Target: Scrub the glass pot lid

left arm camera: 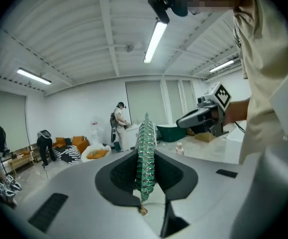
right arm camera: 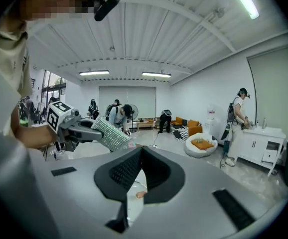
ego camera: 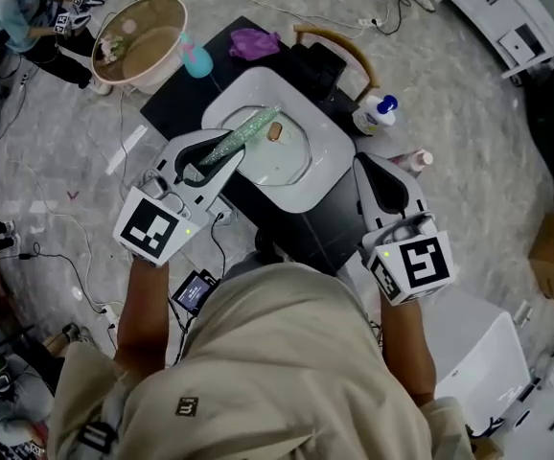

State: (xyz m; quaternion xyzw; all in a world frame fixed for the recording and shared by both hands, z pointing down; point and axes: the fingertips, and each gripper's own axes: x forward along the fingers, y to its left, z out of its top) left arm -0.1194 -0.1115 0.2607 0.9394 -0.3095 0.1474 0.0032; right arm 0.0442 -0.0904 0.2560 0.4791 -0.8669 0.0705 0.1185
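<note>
Two grippers, nearest. My left gripper (ego camera: pixel 208 156) is clamped on one green scrubbing pad (ego camera: pixel 253 127), which juts out past the jaws over the sink. My right gripper (ego camera: pixel 371 168) has its jaws closed tip to tip with nothing between them and hangs at the sink's right edge.

Beyond them is one white sink (ego camera: pixel 334 142) on a black table (ego camera: pixel 287 228). In it lies one glass pot lid (ego camera: pixel 274 132), clear and faint against the white, with a brown knob just beside the pad's far end. I cannot tell whether pad and lid touch.

Farthest are one white bottle (ego camera: pixel 378 113), blue-capped, one teal bottle (ego camera: pixel 196 57) and one purple cloth (ego camera: pixel 255 42).
</note>
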